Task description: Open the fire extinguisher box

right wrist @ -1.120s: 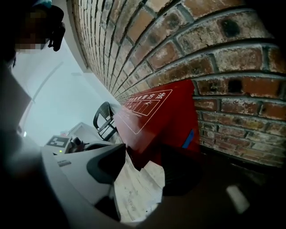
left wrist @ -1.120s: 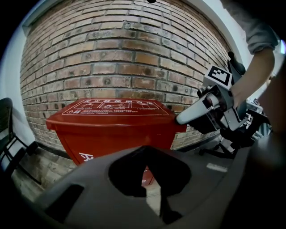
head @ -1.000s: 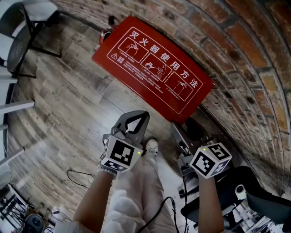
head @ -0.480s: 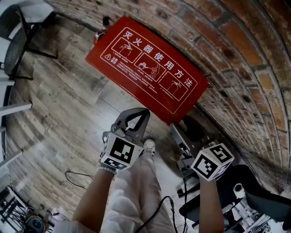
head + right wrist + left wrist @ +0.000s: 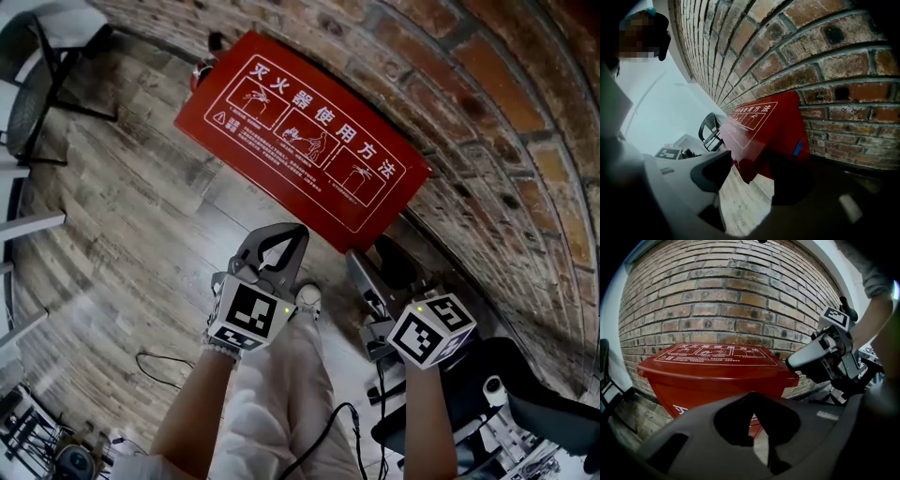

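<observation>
Head view, left gripper pressed together, right gripper just spreading, empty, dark jaw indistinct.

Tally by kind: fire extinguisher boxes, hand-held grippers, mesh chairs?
red fire extinguisher box: 1
hand-held gripper: 2 (left; right, jaws just opened wider, nothing between them)
black mesh chair: 1
Total: 4

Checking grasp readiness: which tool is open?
The right tool: jaws apart, just opening wider, holding nothing; the left tool's jaws meet at the tips.
</observation>
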Demonstrator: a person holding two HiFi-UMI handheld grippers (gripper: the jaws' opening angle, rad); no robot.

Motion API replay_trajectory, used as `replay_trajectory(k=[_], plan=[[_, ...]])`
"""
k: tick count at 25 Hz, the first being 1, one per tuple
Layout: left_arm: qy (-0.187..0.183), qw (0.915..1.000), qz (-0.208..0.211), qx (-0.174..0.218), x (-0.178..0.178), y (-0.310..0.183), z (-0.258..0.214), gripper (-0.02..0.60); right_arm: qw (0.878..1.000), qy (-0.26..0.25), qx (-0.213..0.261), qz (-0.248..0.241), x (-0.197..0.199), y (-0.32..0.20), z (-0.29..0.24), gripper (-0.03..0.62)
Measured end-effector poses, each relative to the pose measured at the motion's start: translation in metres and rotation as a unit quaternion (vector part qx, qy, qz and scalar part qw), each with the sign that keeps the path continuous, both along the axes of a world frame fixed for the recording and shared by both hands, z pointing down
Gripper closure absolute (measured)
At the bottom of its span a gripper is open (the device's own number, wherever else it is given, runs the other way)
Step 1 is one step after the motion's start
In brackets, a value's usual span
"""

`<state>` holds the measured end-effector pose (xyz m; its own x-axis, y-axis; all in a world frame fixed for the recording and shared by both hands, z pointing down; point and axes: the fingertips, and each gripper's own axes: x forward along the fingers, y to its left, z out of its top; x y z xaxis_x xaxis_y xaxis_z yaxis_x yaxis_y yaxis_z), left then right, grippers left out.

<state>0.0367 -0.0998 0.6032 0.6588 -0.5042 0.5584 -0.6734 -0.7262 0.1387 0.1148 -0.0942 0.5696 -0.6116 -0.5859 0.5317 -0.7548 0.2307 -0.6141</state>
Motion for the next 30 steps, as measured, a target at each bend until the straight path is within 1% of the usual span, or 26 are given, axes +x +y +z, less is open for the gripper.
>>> replay_trajectory(k=[2,8,9,12,21,25,30], plan=[[0.0,1.0,0.003,0.002,0.0,0.0,-0.001,0.584,1.0,0.002,-0.005,-0.009,-0.003,0.001,0.005,0.322],[-0.004,1.0,0.001,-0.002,-0.007,0.002,0.005,0.584,0.999,-0.006,-0.021,-0.027,-0.014,0.0,0.018,0.309],[-0.005,1.0,0.001,-0.002,-0.007,0.002,0.005,0.584,0.999,-0.01,-0.022,-0.026,-0.015,0.0,0.018,0.296],[-0.007,1.0,0.001,-0.003,-0.009,0.001,0.007,0.584,0.999,-0.024,-0.024,-0.011,-0.014,-0.001,0.016,0.298],[-0.002,0.9999,0.007,0.007,-0.007,-0.003,0.008,0.584,0.998,-0.057,-0.02,0.028,-0.012,-0.002,0.002,0.322],[-0.008,0.9999,0.012,0.001,-0.01,0.004,0.014,0.584,0.997,-0.065,-0.01,0.029,-0.013,0.0,-0.008,0.321],[-0.011,0.9999,0.007,-0.008,-0.016,0.011,0.018,0.584,0.998,-0.065,-0.002,0.017,-0.014,0.001,-0.017,0.312]])
